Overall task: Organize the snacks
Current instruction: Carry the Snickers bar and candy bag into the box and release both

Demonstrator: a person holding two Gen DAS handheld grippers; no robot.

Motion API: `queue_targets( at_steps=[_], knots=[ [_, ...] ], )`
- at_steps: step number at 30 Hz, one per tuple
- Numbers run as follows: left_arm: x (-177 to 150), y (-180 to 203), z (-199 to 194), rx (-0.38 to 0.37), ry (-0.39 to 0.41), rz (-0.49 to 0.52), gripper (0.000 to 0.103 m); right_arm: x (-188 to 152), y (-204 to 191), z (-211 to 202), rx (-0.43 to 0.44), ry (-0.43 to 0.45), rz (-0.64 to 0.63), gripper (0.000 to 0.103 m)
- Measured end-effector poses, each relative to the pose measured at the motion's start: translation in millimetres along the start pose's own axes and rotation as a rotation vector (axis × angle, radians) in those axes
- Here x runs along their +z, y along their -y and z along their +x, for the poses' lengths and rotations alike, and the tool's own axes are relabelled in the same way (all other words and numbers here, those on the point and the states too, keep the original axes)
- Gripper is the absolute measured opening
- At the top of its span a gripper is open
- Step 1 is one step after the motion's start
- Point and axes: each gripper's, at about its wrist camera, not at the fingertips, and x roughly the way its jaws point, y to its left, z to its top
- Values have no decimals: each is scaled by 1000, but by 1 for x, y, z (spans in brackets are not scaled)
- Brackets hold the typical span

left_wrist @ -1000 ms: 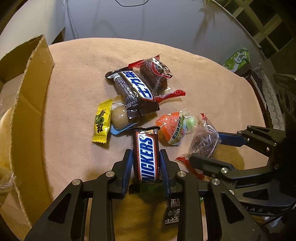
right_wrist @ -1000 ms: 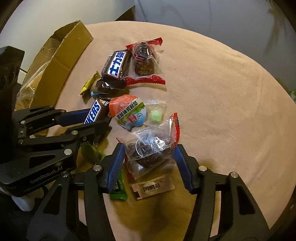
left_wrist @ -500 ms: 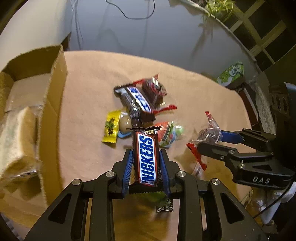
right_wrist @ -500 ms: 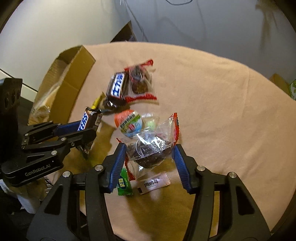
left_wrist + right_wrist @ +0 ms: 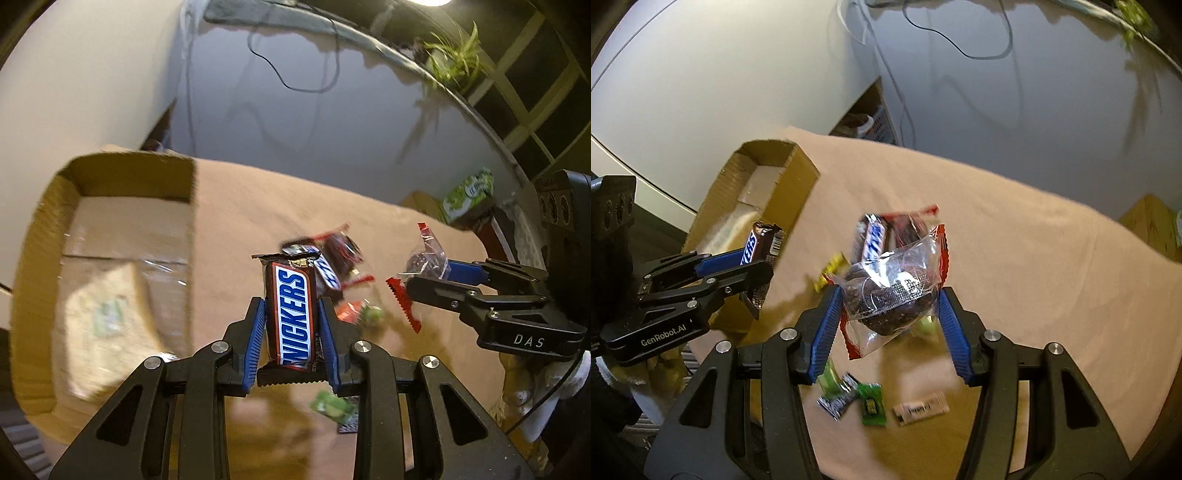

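Note:
My left gripper [image 5: 291,314] is shut on a Snickers bar [image 5: 293,314] and holds it in the air beside the open cardboard box [image 5: 192,236] at the left. It shows in the right wrist view too [image 5: 761,245]. My right gripper [image 5: 888,314] is shut on a clear bag with a dark cake [image 5: 892,291], raised above the tan tablecloth [image 5: 1015,240]. That bag also shows in the left wrist view [image 5: 424,258]. Another chocolate bar [image 5: 873,236] and a red-edged cake bag [image 5: 341,247] lie on the cloth below.
The box holds a pale wrapped packet [image 5: 107,314]. Small candies lie near the table's front: a green one [image 5: 871,408], a white sachet [image 5: 921,408], a silver wrapper [image 5: 836,400], a yellow one [image 5: 831,269]. A green box [image 5: 469,194] sits beyond the table at the right.
Both grippers have risen well above the table with their snacks held. The left one has swung toward the box, which now shows its inside.

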Motion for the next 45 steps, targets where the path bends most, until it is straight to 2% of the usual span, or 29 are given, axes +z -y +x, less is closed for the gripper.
queue_targets(
  at_steps=[10, 18, 28, 45],
  knots=[
    [12, -50, -20, 79, 56, -84, 28, 48, -39, 14, 39, 9, -100, 56],
    [15, -79, -25, 129, 72, -133, 28, 76, -82, 41, 74, -9, -181, 56],
    [17, -105, -27, 159, 73, -175, 28, 96, -122, 73, 100, -39, -262, 56],
    [20, -127, -22, 196, 66, -194, 28, 109, -142, 107, 129, -89, -303, 58]
  ],
)
